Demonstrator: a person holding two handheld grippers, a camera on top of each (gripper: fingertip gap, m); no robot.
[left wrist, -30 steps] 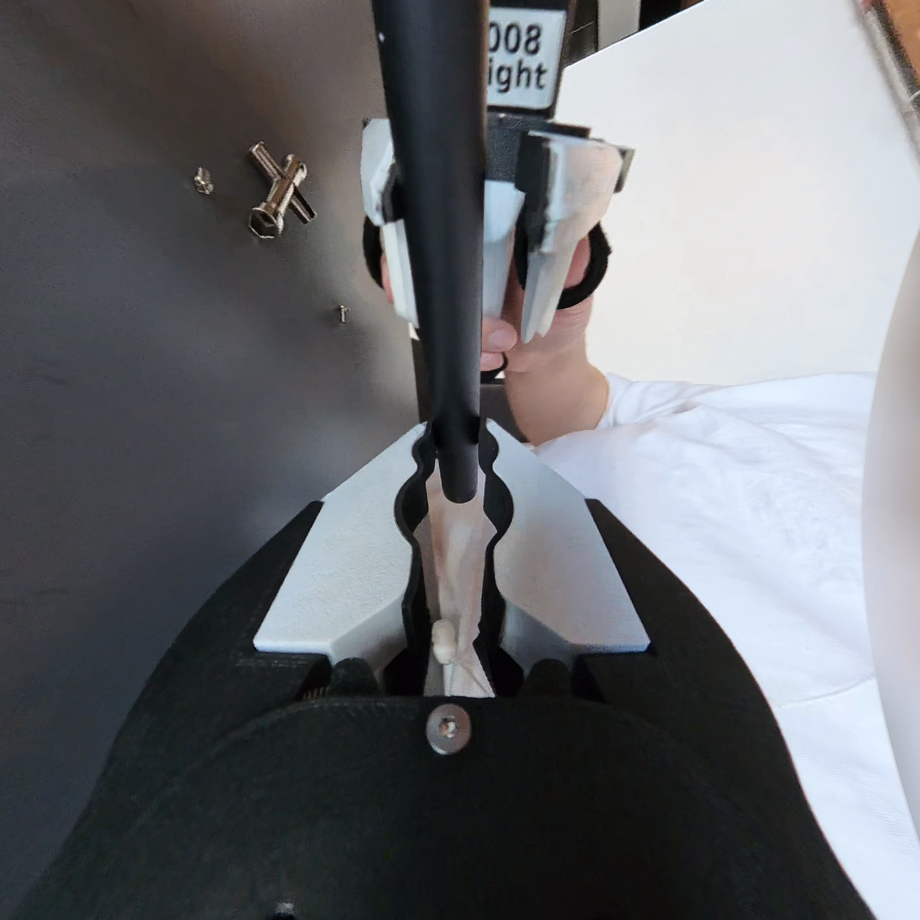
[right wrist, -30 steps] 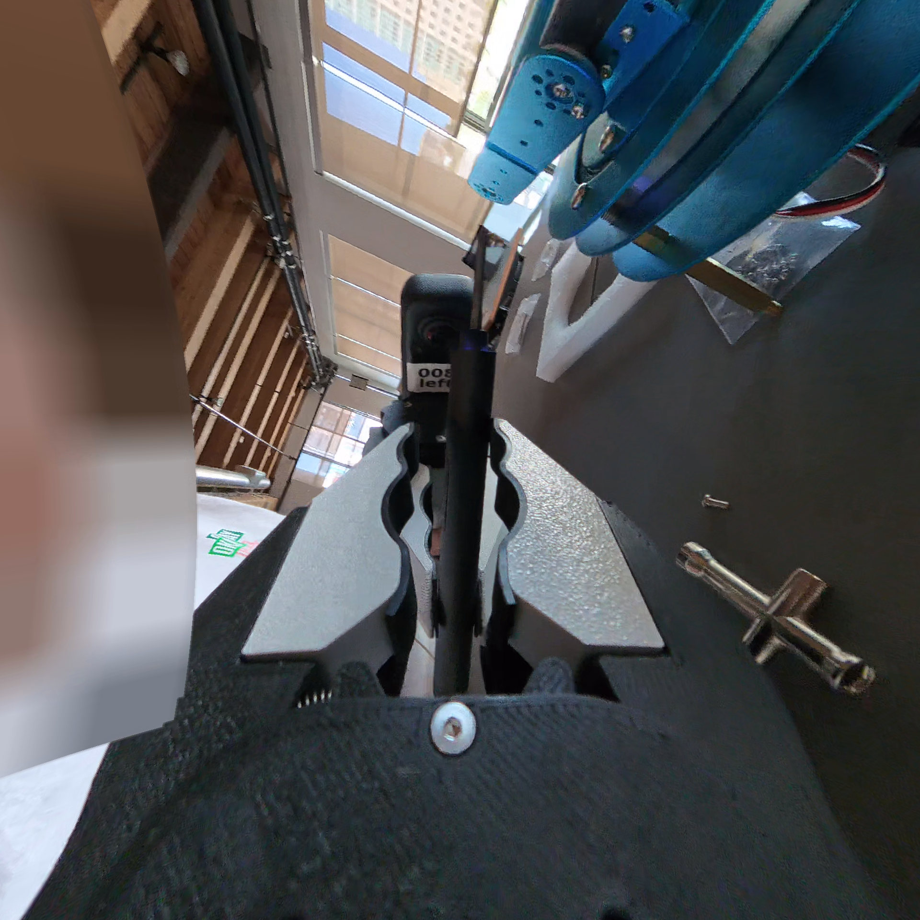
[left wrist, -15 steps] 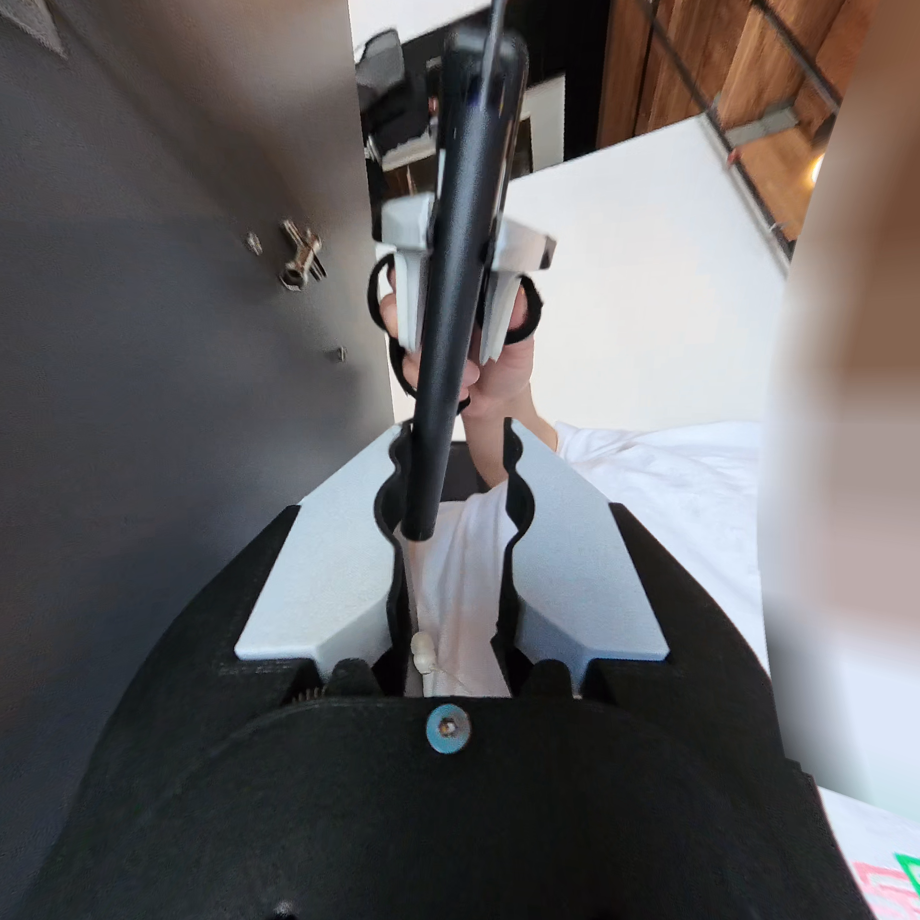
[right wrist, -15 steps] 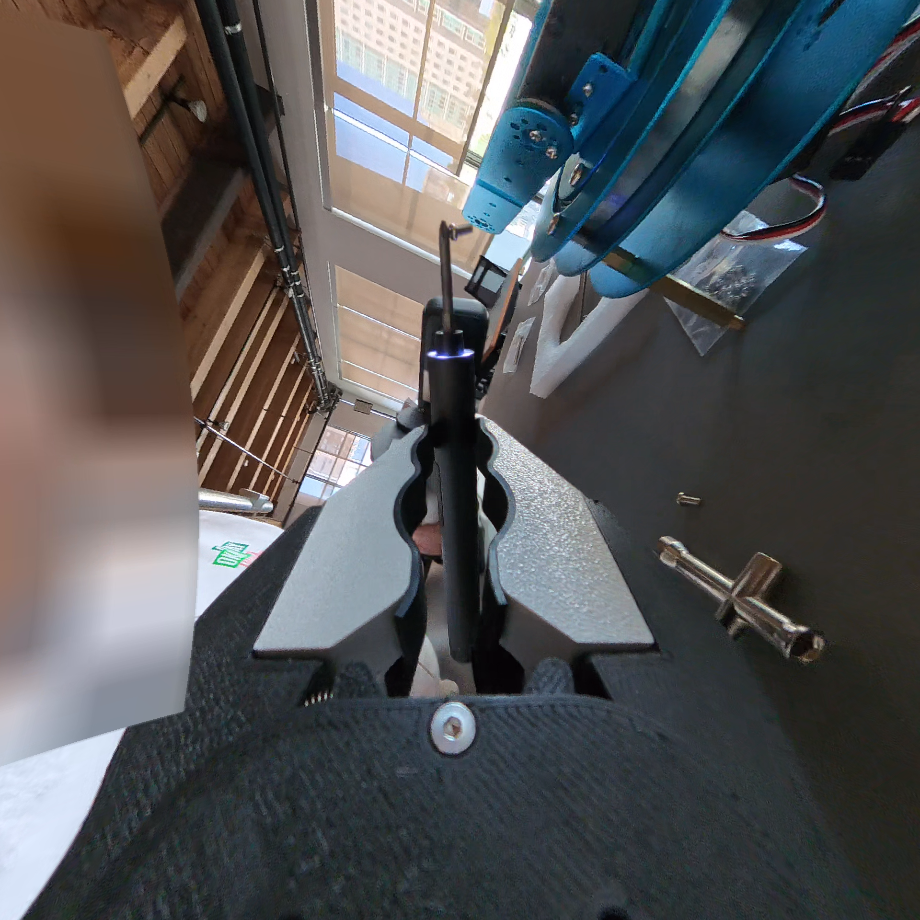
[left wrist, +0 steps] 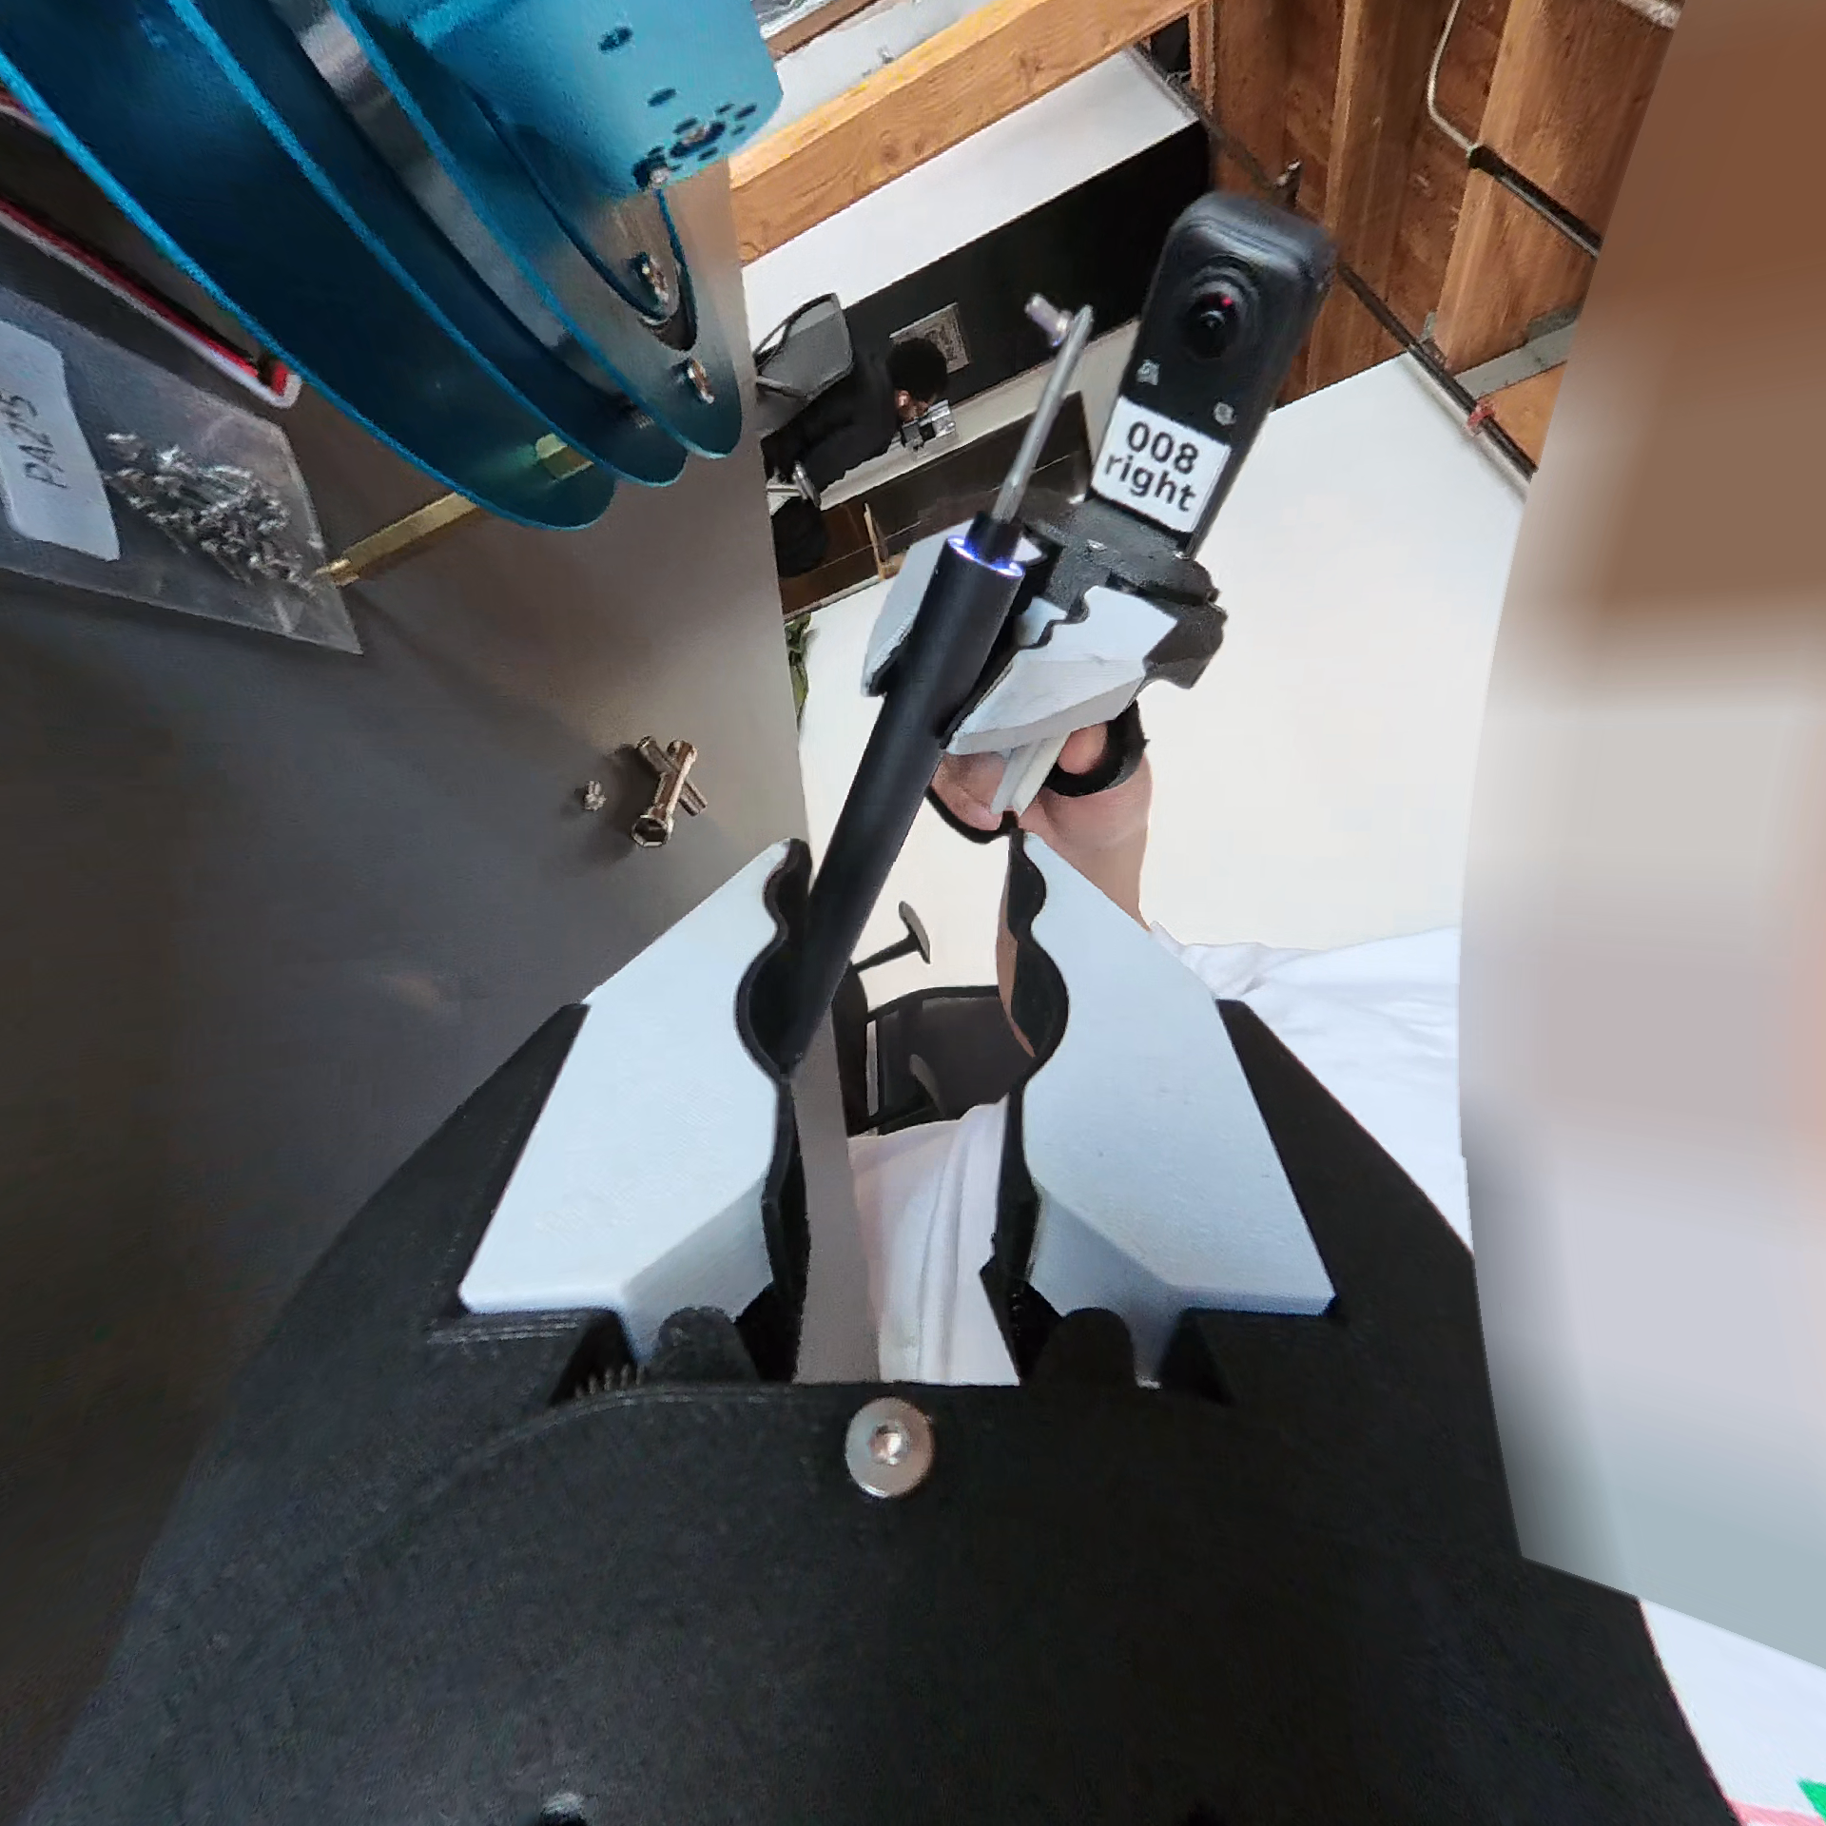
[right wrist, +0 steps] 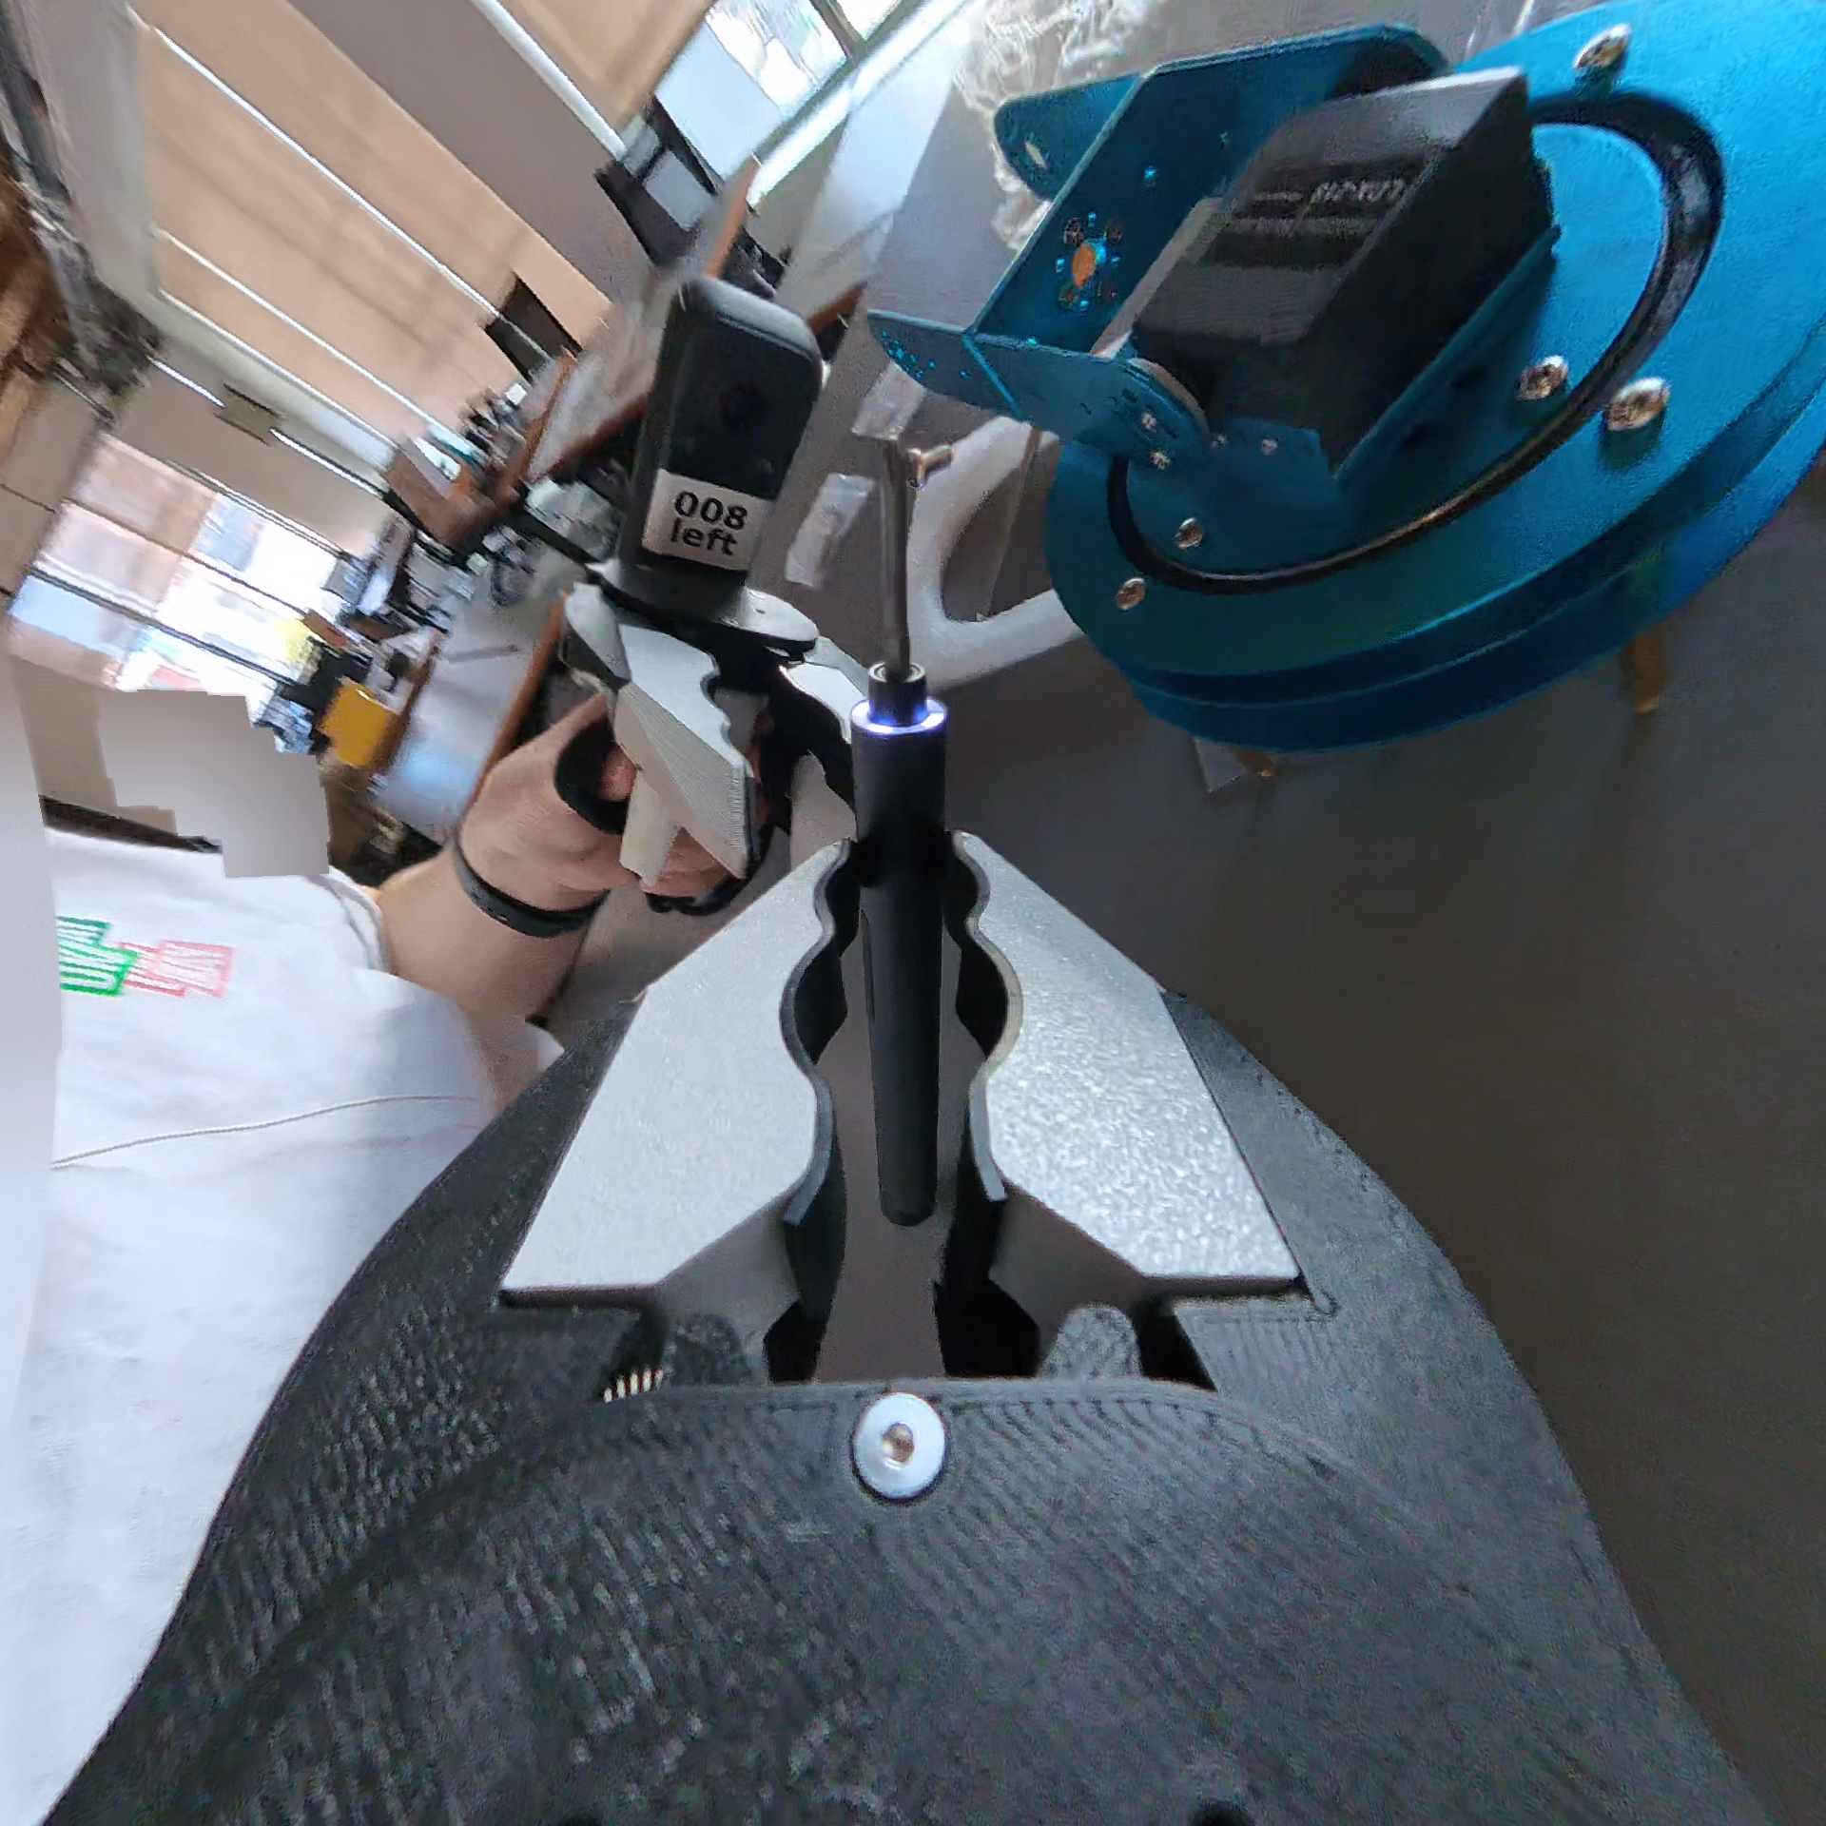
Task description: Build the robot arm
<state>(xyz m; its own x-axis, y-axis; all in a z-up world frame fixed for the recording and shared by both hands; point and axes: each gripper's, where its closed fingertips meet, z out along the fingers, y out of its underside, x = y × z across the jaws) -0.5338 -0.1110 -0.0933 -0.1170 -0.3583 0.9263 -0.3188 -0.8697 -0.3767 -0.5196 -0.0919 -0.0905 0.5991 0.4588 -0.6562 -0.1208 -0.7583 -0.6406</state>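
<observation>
Grey tabletop (left wrist: 296, 939); timber-beamed office behind

Work surface: a dark grey matte tabletop (right wrist: 1482, 988). Behind it, large windows (right wrist: 326, 267) with pale frames admit bright daylight, and desks (right wrist: 464, 514) stand in rows beneath them. Exposed wooden beams (left wrist: 949, 109) and wood-panelled walls (left wrist: 1383, 128) adjoin a white surface (left wrist: 1334, 692); a black office chair (left wrist: 919, 1047) stands below.

i see a black screwdriver (right wrist: 897, 949) with a blue-lit collar, blue metal discs (right wrist: 1462, 514) at upper right, grey-white fingers (right wrist: 1107, 1117) on my textured black right gripper (right wrist: 894, 870), dark grey table (right wrist: 1482, 1087).
</observation>
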